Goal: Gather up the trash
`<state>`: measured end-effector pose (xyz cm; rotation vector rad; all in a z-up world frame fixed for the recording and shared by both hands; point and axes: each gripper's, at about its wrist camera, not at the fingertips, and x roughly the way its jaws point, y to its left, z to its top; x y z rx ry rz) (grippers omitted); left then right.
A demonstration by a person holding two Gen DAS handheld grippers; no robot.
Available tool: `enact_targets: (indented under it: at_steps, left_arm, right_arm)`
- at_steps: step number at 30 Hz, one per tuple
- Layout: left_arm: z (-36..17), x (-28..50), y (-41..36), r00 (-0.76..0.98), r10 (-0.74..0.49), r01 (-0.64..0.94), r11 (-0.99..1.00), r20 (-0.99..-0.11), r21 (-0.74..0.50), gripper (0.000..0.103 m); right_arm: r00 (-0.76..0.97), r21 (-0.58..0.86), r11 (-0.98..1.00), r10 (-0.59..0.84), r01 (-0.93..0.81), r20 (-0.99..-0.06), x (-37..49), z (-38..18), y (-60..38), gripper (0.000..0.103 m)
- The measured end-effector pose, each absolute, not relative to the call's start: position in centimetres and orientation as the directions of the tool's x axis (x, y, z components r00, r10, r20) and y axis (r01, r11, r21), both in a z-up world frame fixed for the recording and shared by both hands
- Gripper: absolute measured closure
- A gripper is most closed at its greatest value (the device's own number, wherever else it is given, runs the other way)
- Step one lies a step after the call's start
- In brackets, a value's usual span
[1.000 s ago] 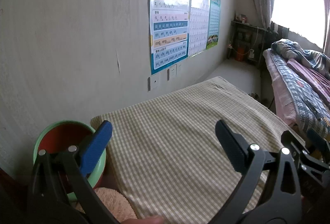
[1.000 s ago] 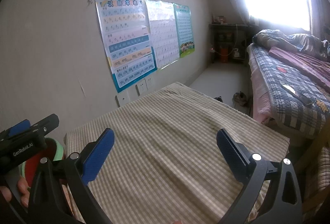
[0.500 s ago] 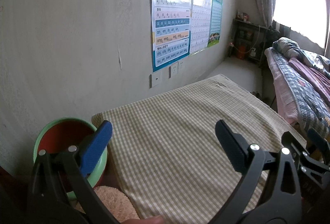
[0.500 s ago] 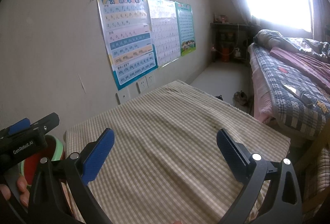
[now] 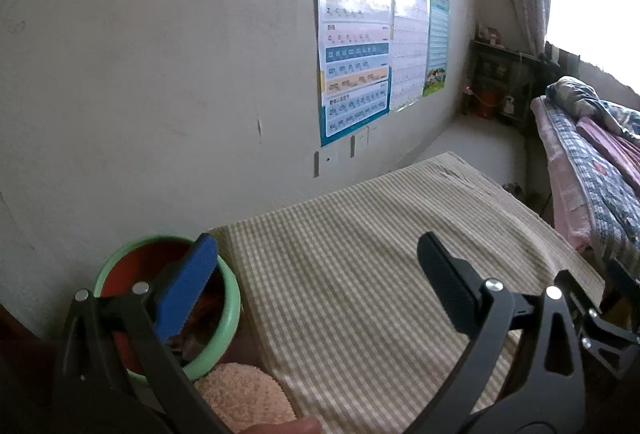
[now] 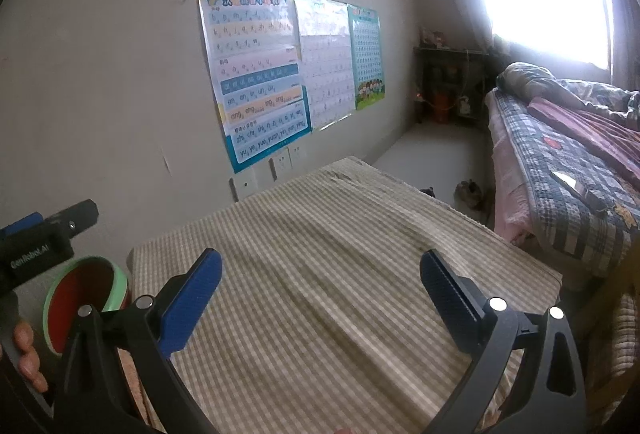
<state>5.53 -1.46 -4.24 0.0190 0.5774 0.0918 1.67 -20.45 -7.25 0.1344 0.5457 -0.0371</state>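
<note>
The left hand-held gripper [image 5: 316, 274] was spread wide and held nothing, hanging over the checked cloth [image 5: 380, 254] on the counter. Its blue pad [image 5: 188, 286] lay across the bin [image 5: 228, 298], a green tub with a red liner at the lower left of the frame, beside the counter's edge; dark scraps showed inside. The right hand-held gripper [image 6: 320, 290] was likewise wide and bare above the cloth [image 6: 320, 258], with the bin [image 6: 120, 278] at lower left. Posters [image 6: 256, 74] hung on the wall.

Black gripper frames w/ silver screws, blue ribbed fingers [image 6: 188, 304], "GenRobot.AI" marking, bare skin.
</note>
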Motion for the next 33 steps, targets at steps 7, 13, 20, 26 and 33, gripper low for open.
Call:
enact_targets:
  at_steps: [7,13,20,26,33]
  left_arm:
    - [-4.3,5.7,-1.2,0.829,0.088,-0.083,0.996,-0.552,0.035,0.005]
    - [-4.5,5.7,-0.7,0.826,0.092,-0.095,0.995,-0.556,0.022,0.005]
    - [-4.6,5.7,-0.3,0.822,0.092,-0.102,0.995,-0.562,0.014,0.005]
    - [-5.1,5.8,0.1,0.814,0.09,-0.094,0.995,-0.574,0.023,0.005]
    - [-8.9,5.7,4.5,0.716,-0.078,-0.048,0.986,-0.694,-0.16,0.005]
  right_arm:
    - [0.85,0.098,0.993,-0.002,0.063,-0.527,1.7,-7.4,-19.8,0.007]
    - [0.843,0.09,0.995,0.003,0.054,-0.538,1.9,-7.7,-19.6,0.007]
    - [0.839,0.087,0.995,0.002,0.054,-0.545,2.1,-7.9,-19.4,0.007]
    - [0.79,0.157,0.984,0.027,0.087,-0.612,3.7,-9.7,-21.1,0.007]
    - [0.651,0.074,0.924,-0.206,0.375,-0.73,8.6,-15.2,-30.6,0.007]
